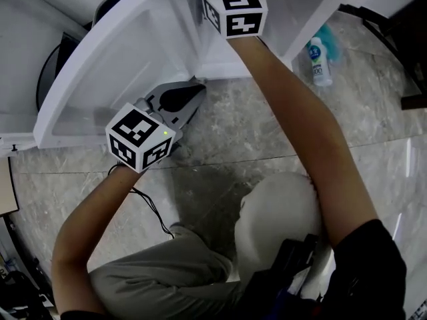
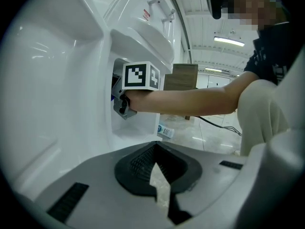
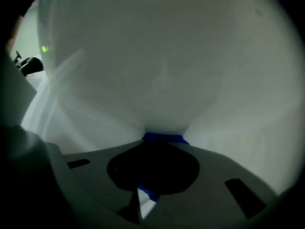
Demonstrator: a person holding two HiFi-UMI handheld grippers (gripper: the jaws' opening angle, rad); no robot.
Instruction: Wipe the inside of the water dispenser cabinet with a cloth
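- Right gripper point(image 3: 162, 149), at twelve o'clock, pinches a blue cloth point(image 3: 162, 138) inside the water dispenser cabinet point(image 3: 162, 56).
- Left gripper point(image 1: 192, 99), at ten o'clock: jaws pressed together, empty.

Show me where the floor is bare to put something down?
The marble floor is bare between the cabinet, the left tool and the person's right arm, and again past that arm, below the bottle. It is crowded inside the cabinet, where the right tool holds the blue cloth, and around the cable.
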